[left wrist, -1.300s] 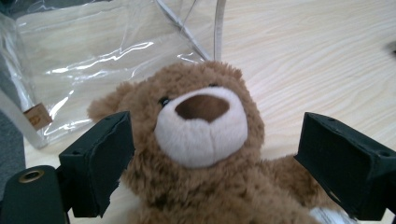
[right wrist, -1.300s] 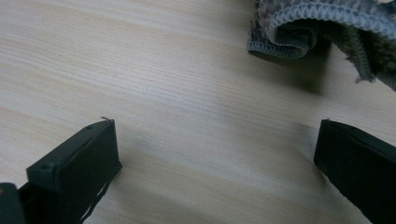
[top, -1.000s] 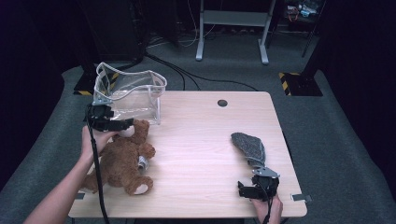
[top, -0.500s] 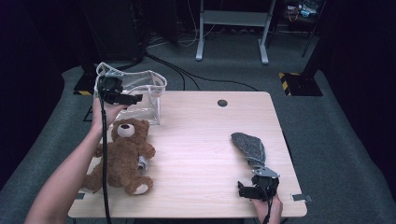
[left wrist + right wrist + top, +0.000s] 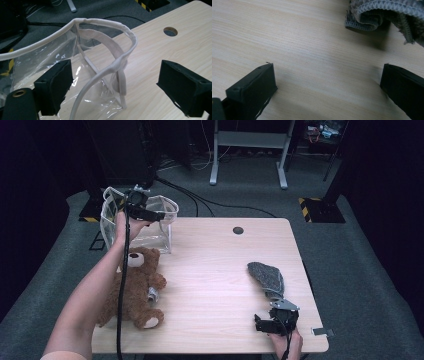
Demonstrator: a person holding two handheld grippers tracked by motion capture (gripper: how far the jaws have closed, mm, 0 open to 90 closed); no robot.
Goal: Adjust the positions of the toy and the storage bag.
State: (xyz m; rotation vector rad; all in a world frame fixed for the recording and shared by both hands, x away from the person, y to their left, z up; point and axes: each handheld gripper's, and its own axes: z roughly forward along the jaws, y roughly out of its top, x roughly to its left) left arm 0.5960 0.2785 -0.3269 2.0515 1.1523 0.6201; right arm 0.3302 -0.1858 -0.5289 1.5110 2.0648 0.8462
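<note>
A clear plastic bag [image 5: 150, 237] with white trim stands open at the table's back left. My left gripper [image 5: 159, 216] hovers at its rim. In the left gripper view the bag's trimmed edge [image 5: 110, 71] runs between the two wide-apart jaws, and neither pad presses on it. These jaws have just been closing a little. A brown teddy bear [image 5: 132, 290] lies on its back in front of the bag. My right gripper [image 5: 261, 324] rests open on the table's front right, just short of a grey knitted cloth [image 5: 267, 277] [image 5: 387, 15], with bare wood between its jaws.
The wooden table [image 5: 210, 270] has a round cable hole [image 5: 238, 230] near its back edge. Beyond the table, black cables cross grey carpet by a metal stand [image 5: 250, 150]. The left forearm reaches over the teddy bear.
The left hand has moved from over the teddy bear back and up to the bag's rim. The right gripper has stayed in place.
</note>
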